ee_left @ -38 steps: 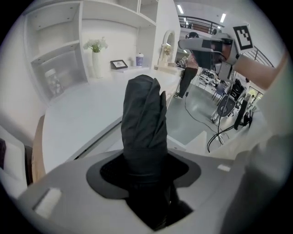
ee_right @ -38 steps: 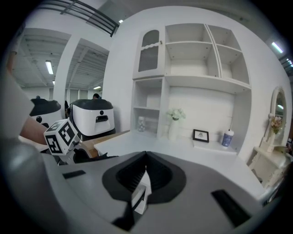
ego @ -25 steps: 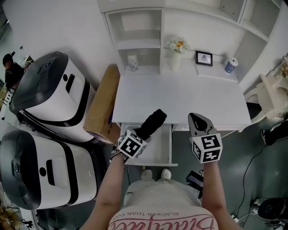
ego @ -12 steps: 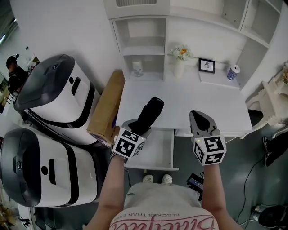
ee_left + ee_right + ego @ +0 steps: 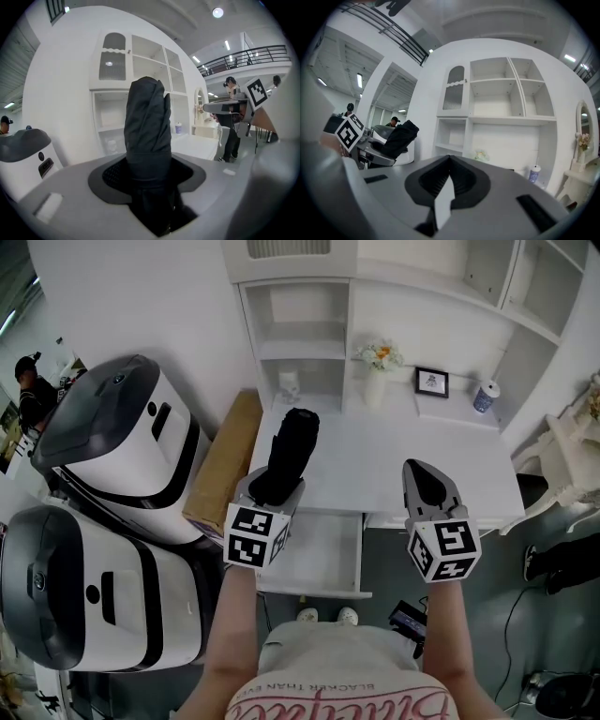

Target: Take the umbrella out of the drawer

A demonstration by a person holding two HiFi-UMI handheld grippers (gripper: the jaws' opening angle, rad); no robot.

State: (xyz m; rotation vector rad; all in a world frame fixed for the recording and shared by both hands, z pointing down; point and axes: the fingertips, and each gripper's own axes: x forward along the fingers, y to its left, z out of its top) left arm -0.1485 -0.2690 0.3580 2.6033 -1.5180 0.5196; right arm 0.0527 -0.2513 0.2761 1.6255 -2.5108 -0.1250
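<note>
Up comes your left gripper [image 5: 274, 486], fingers clamped on the umbrella [image 5: 291, 446], now clear of the drawer [image 5: 323, 561]; your right gripper [image 5: 422, 471] is closed and empty.

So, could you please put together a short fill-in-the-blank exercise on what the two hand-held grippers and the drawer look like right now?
1. The left hand-held gripper is shut on a folded black ____.
2. The white drawer under the desk stands ____.
3. The right hand-held gripper, its jaws together, holds ____.
Missing words: umbrella; open; nothing.
</note>
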